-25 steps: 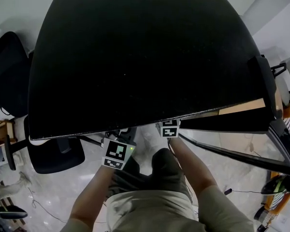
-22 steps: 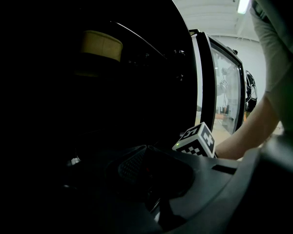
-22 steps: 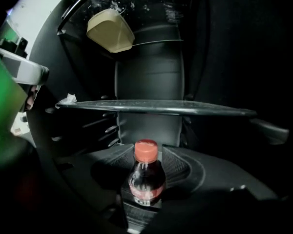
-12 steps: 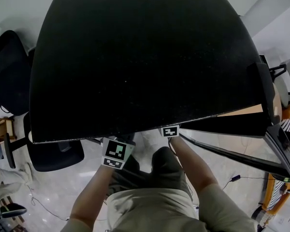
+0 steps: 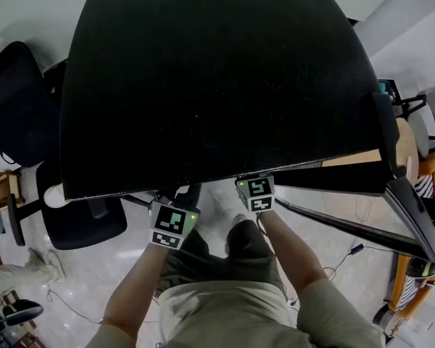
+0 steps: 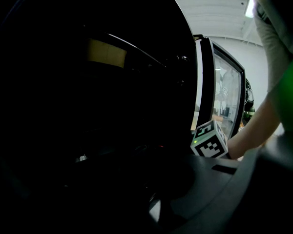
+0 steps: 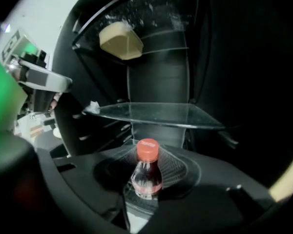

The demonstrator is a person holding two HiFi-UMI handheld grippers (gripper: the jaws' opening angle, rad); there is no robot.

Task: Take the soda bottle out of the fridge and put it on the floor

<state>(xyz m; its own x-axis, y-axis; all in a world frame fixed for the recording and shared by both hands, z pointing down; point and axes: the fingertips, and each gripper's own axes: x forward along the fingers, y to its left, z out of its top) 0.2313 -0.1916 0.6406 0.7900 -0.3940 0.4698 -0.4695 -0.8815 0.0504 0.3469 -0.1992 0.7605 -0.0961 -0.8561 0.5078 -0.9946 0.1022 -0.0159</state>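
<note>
The soda bottle point(image 7: 146, 172), dark with a red cap point(image 7: 148, 149), stands upright between the jaws of my right gripper point(image 7: 146, 185) in the lower part of the black fridge point(image 5: 217, 85). The jaws have just been closing, and both now press on its body. In the head view only the right marker cube point(image 5: 256, 192) shows, below the fridge's front edge. The left marker cube point(image 5: 171, 223) hangs to its left. My left gripper point(image 6: 156, 204) faces the fridge's dark side, and its jaws are lost in shadow. The glass door point(image 6: 227, 96) stands open to the right.
A glass shelf point(image 7: 156, 115) spans the fridge just above the bottle, and a cream-coloured object point(image 7: 121, 40) sits higher up. Black office chairs point(image 5: 14, 100) point(image 5: 80, 223) stand to the left. The open door's edge point(image 5: 333, 180) reaches right. My legs point(image 5: 225, 267) are below the grippers.
The right marker cube has come further out from under the fridge's front edge, towards me. The left cube has stayed about where it was.
</note>
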